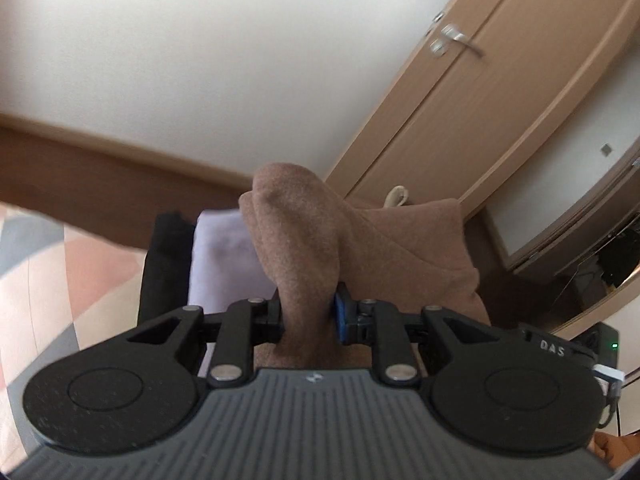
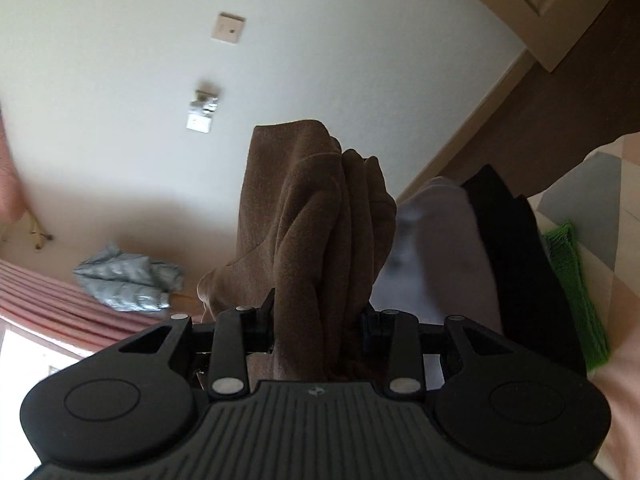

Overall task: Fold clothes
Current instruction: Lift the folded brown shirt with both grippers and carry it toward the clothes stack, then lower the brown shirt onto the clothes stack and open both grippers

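A brown fleece garment (image 1: 304, 240) is pinched between the fingers of my left gripper (image 1: 309, 316), which is shut on a bunched fold of it. The same brown garment (image 2: 308, 232) is held in my right gripper (image 2: 320, 324), shut on a thick bundle of its folds. Both grippers hold the cloth lifted, with the cameras tilted up toward the walls. The fingertips are hidden by the cloth.
A stack of folded clothes, one white (image 1: 224, 256) and one black (image 1: 164, 268), lies on a patterned pink and grey surface (image 1: 48, 264). In the right wrist view the white (image 2: 436, 248) and black (image 2: 516, 248) clothes lie beside something green (image 2: 576, 280). A wooden door (image 1: 480, 92) and a silver jacket (image 2: 128, 276) are behind.
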`<action>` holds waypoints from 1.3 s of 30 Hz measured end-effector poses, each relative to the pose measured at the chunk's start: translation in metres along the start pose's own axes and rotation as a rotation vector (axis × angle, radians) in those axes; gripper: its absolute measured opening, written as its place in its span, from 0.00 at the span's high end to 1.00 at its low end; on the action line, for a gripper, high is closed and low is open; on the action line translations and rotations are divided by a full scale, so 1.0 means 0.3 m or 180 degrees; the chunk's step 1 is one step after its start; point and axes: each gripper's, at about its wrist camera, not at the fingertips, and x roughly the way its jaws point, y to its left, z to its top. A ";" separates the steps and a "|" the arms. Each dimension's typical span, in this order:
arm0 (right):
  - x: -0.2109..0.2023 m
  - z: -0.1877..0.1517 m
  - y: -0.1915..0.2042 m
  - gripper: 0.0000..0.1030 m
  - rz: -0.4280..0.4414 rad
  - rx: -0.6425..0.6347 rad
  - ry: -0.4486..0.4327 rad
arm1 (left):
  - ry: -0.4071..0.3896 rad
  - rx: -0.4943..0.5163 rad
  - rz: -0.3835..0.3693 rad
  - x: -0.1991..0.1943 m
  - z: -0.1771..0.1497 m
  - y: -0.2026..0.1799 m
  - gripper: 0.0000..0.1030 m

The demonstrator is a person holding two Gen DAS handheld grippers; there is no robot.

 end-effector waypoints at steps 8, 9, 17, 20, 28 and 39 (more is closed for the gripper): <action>0.009 0.083 0.040 0.53 -0.0237 -0.1008 0.0020 | -0.0503 -0.0097 0.0426 -0.088 -0.051 0.042 0.88; -0.026 0.089 0.078 0.53 -0.0344 -0.1247 -0.0135 | -0.0642 -0.0106 0.0452 -0.114 -0.057 0.031 0.91; 0.094 -0.108 0.272 0.55 -0.0508 -0.3513 -0.0980 | -0.1145 0.0322 0.0627 -0.026 -0.099 -0.133 0.92; 0.206 -0.141 0.207 0.55 -0.0788 -0.3614 -0.0858 | -0.1013 -0.0015 0.0697 0.071 -0.114 -0.095 0.98; 0.288 -0.088 0.110 0.52 -0.0760 -0.3540 -0.0536 | -0.0911 -0.0154 0.0908 0.154 -0.135 -0.056 0.99; -0.163 -0.159 0.298 0.45 -0.0203 -0.3737 -0.0549 | -0.1168 -0.0036 0.1036 -0.208 -0.356 -0.225 0.99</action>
